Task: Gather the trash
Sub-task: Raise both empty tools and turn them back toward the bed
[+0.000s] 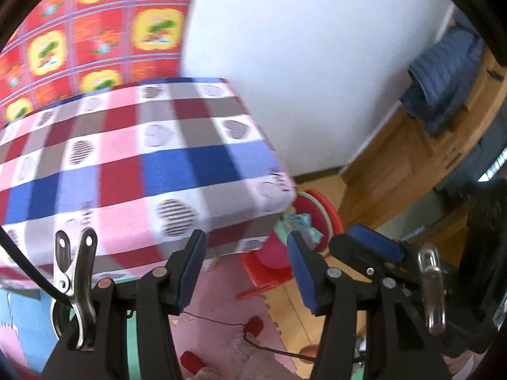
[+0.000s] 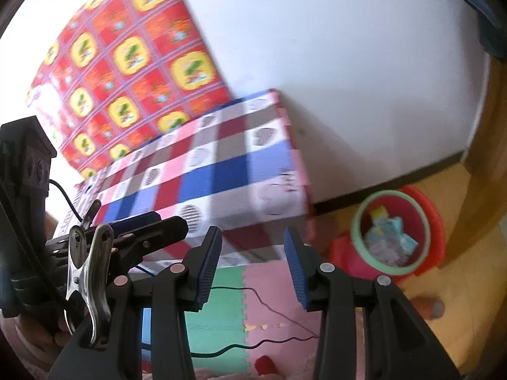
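Observation:
A red trash bin (image 2: 427, 221) with a green rim holds blue and yellow wrappers (image 2: 388, 226); it stands on the floor right of the table. In the left wrist view the bin (image 1: 320, 212) shows partly behind the table corner. My left gripper (image 1: 245, 269) is open and empty, held in front of the table's near edge. My right gripper (image 2: 253, 262) is open and empty, left of the bin. The right gripper also shows in the left wrist view (image 1: 374, 247).
A table with a checked cloth (image 1: 133, 164) fills the middle. A red patterned panel (image 2: 126, 57) leans on the white wall. Foam mats (image 2: 221, 304) and cables (image 2: 269, 304) lie below. A wooden cabinet (image 1: 421, 158) with a blue jacket (image 1: 443, 79) stands at right.

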